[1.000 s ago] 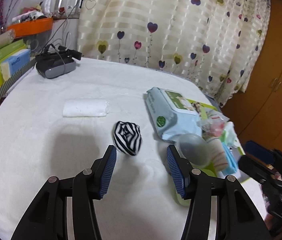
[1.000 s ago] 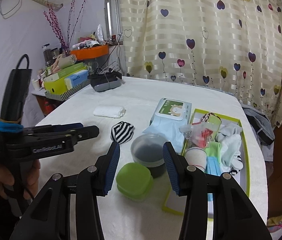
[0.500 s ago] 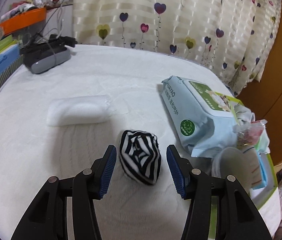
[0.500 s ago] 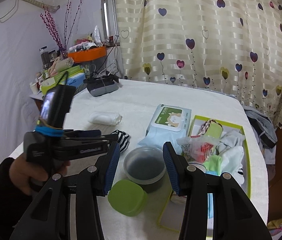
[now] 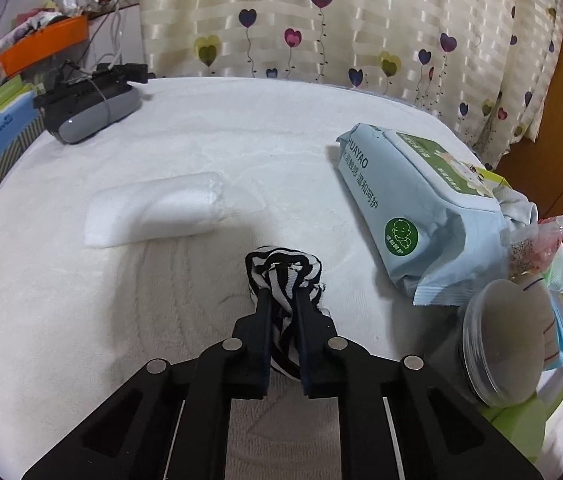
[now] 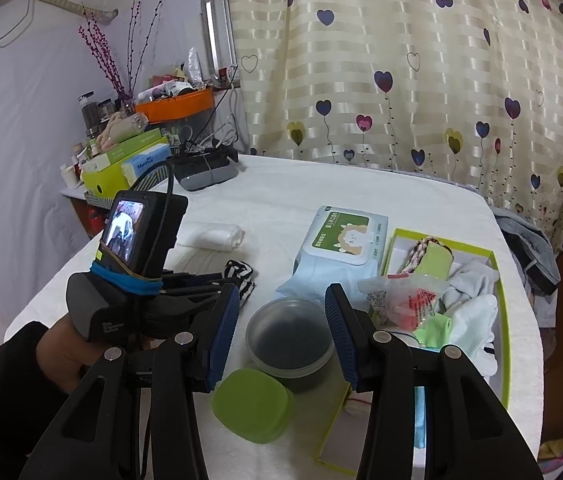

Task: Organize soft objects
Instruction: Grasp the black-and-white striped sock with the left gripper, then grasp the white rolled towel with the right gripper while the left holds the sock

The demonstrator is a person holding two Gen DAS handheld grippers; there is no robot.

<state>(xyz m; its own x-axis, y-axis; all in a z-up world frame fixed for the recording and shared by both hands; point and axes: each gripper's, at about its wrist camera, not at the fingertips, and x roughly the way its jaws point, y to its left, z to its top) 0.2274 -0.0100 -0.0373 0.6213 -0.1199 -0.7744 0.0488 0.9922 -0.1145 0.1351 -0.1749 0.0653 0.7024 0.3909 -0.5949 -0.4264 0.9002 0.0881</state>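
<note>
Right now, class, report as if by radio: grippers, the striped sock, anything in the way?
Left gripper shut on striped sock, sock on the white cloth. Right gripper open, empty, over the grey bowl. Wipes pack lies between sock and green tray.

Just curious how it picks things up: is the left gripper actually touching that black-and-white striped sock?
Touching. In the left wrist view, the left gripper is shut on the striped sock, fabric pinched and bunched between its fingers.

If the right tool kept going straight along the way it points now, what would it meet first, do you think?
Most likely the round dark bowl, which sits right between the open fingers of the right tool and just ahead of them. The green lid lies lower and nearer, so depth is a little uncertain.
</note>
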